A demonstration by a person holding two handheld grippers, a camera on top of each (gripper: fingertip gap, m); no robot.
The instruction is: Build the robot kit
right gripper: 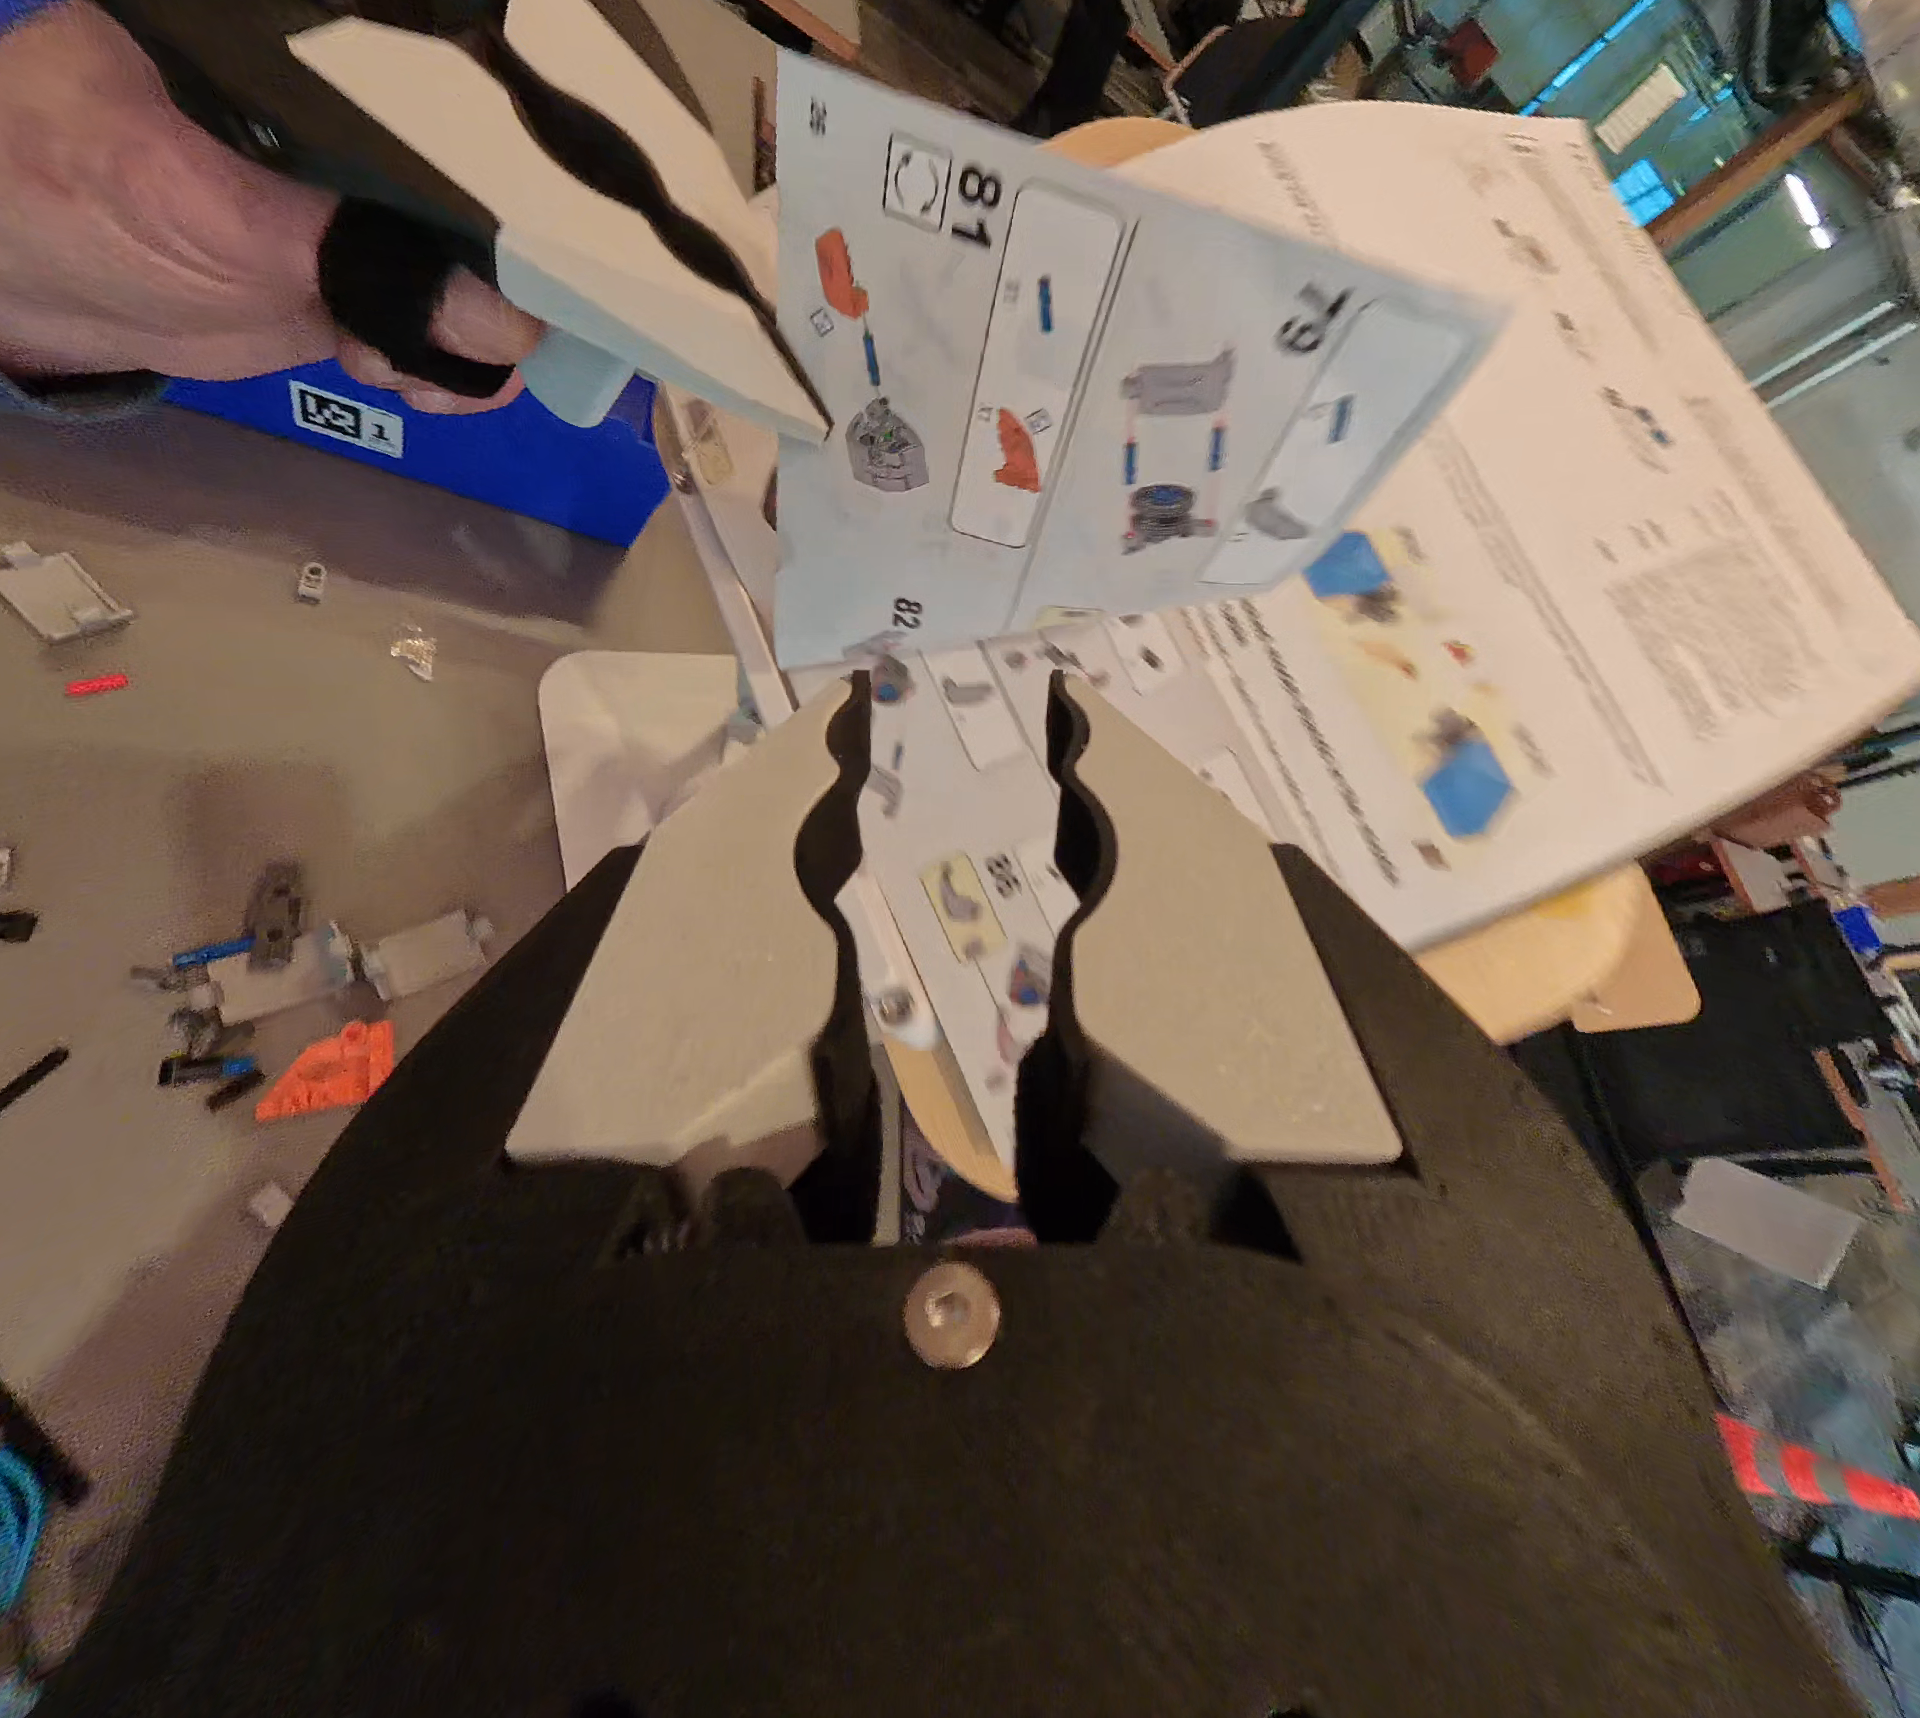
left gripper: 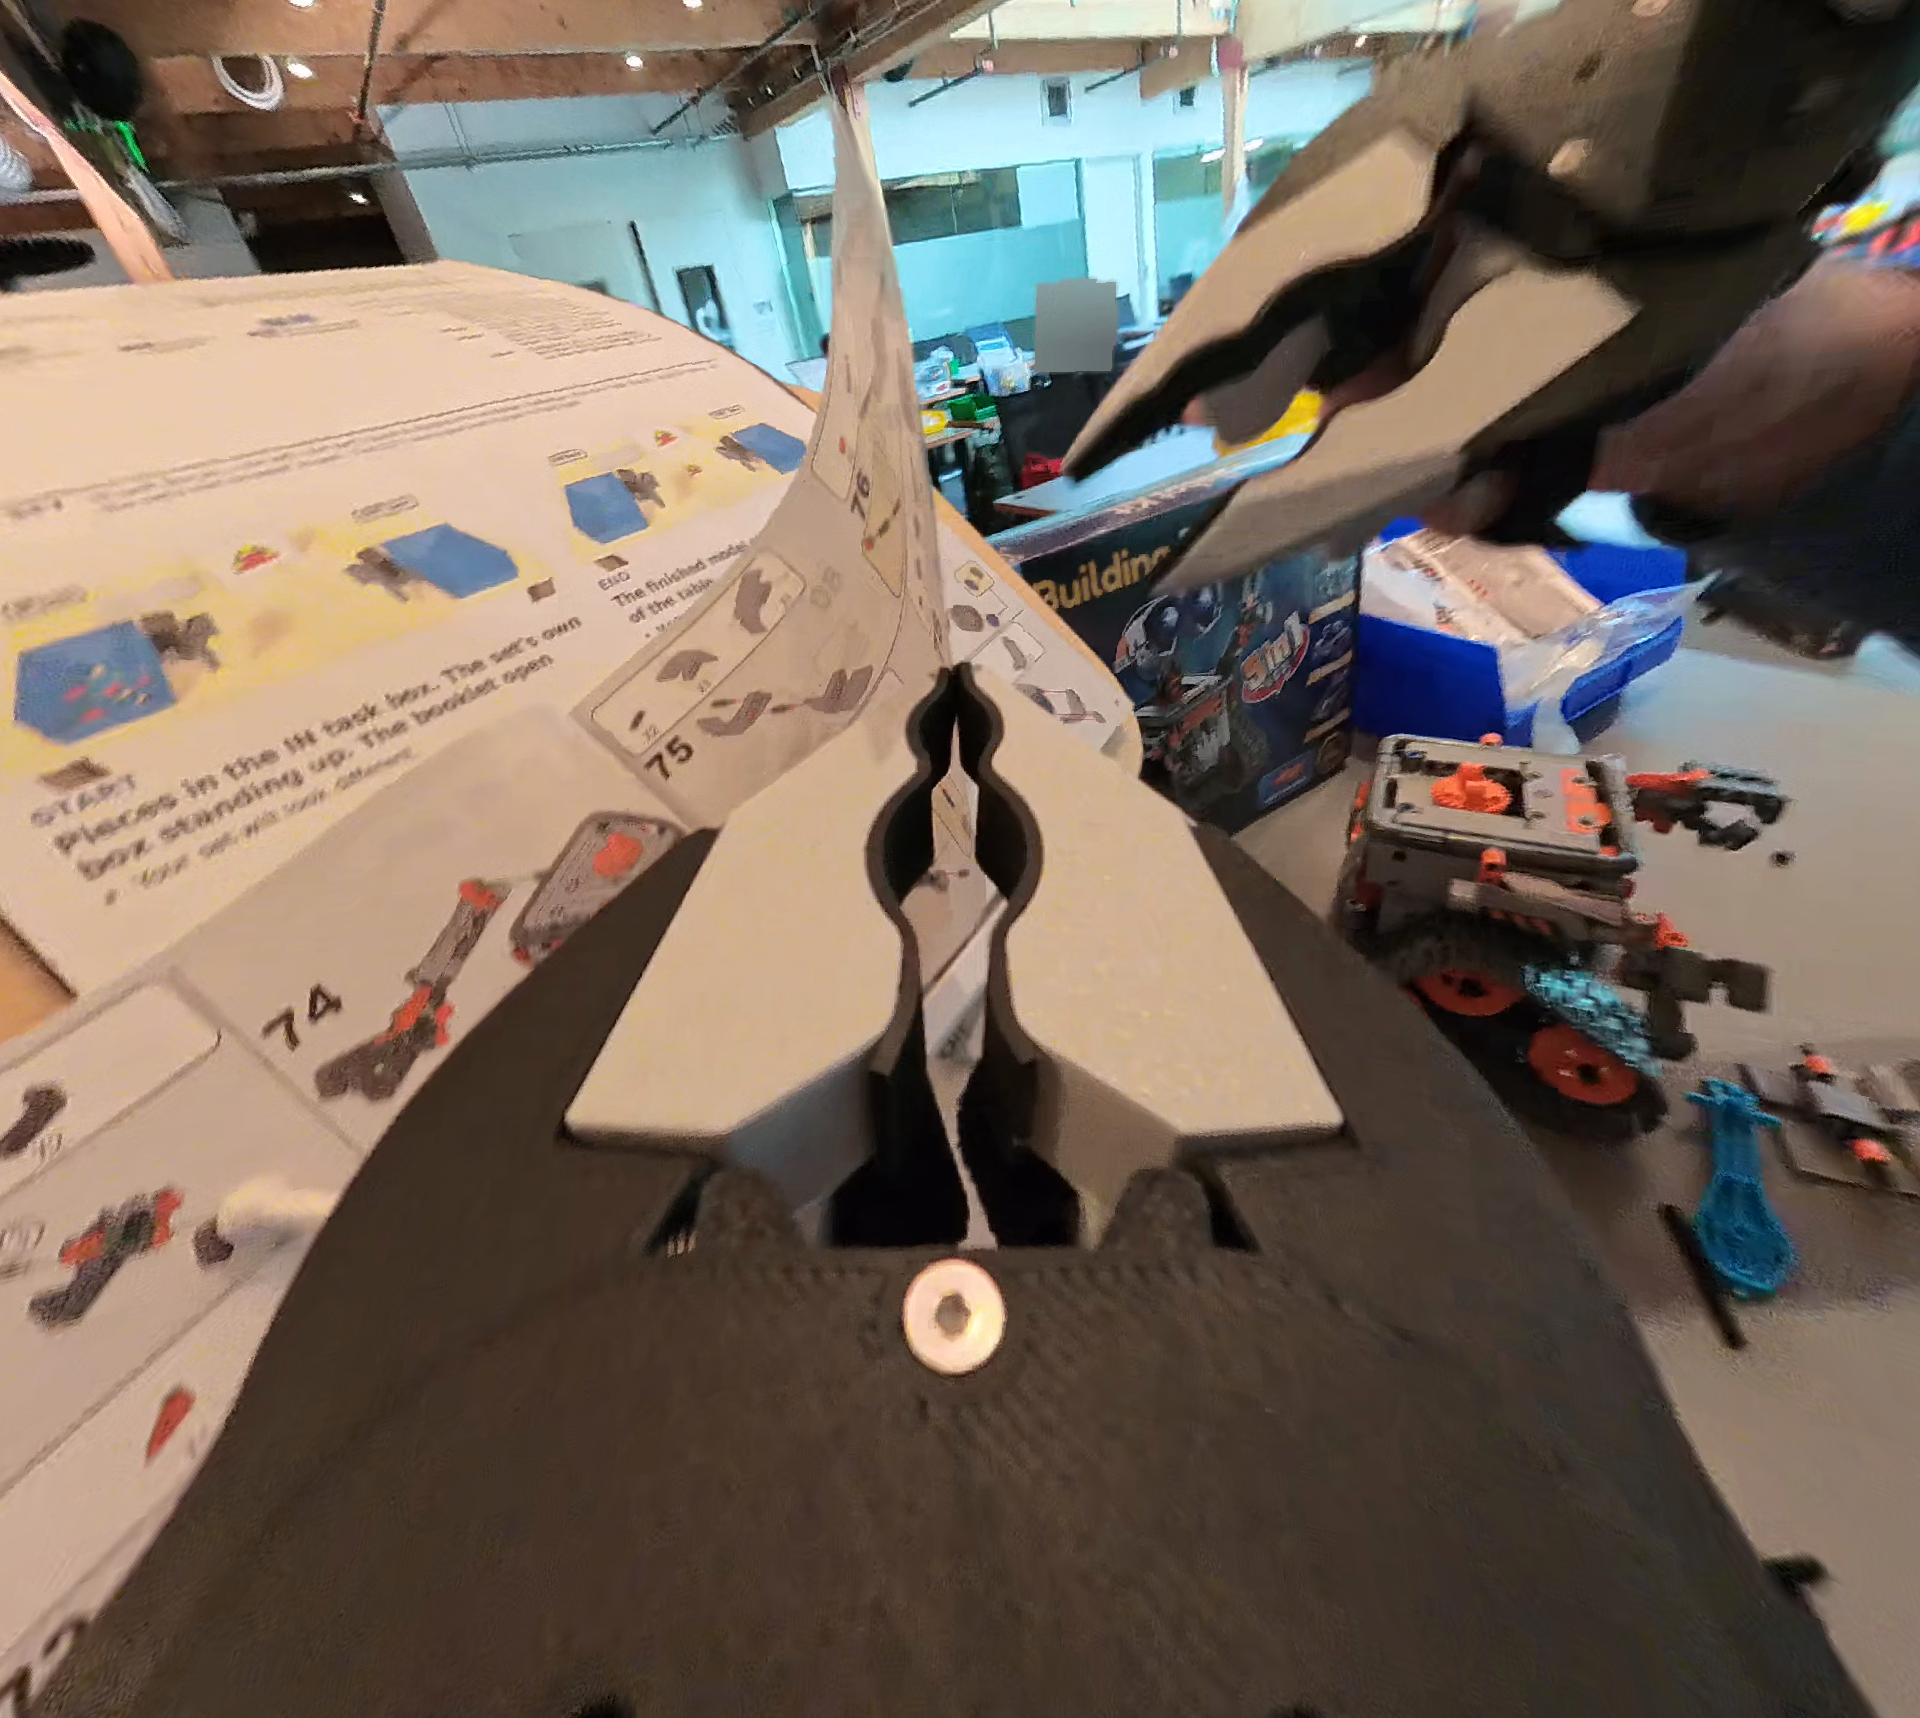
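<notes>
The left tongs (left gripper: 956,681) were clenched on a lifted page (left gripper: 868,442) of the instruction booklet (left gripper: 343,972). The right tongs (right gripper: 956,692) hung released just beside that page, above the desk (right gripper: 312,733).

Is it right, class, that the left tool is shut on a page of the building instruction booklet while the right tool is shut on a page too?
Not quite. The left tool is indeed shut on a page of the building instruction booklet, but the right tool is open, its fingers standing apart with pages between them, gripping nothing. The right wrist view shows this.
</notes>
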